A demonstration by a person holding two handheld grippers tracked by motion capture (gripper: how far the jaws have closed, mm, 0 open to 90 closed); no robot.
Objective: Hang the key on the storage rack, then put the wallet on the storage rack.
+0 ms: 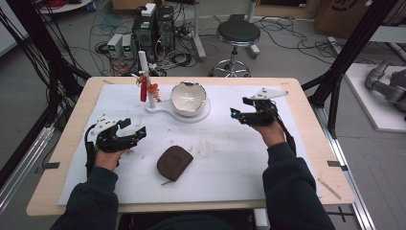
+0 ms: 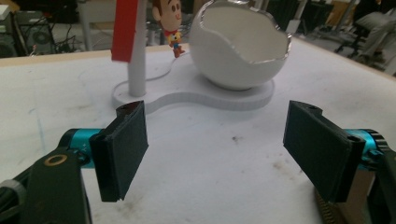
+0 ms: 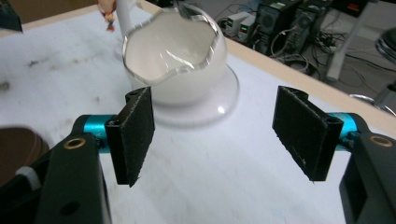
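Observation:
A white bowl shaped like a cracked eggshell (image 1: 188,98) (image 2: 238,51) (image 3: 173,56) stands on a white base (image 1: 165,109) at the back middle of the mat. A white post (image 1: 143,62) (image 2: 137,70) rises from the base's left end, carrying a red tag (image 1: 143,91) (image 2: 124,30) and a small toy figure (image 1: 153,89) (image 2: 172,21). A brown pouch (image 1: 174,162) (image 3: 18,149) lies near the front middle. My left gripper (image 1: 135,126) (image 2: 217,140) rests at the left, open and empty, facing the base. My right gripper (image 1: 238,107) (image 3: 215,126) hovers right of the bowl, open and empty.
A white foam mat (image 1: 230,158) covers most of the wooden table (image 1: 72,143). Beyond the far edge are a stool (image 1: 238,33), computer boxes (image 1: 153,28) and cables on the floor. Black frame poles (image 1: 349,52) stand at both sides.

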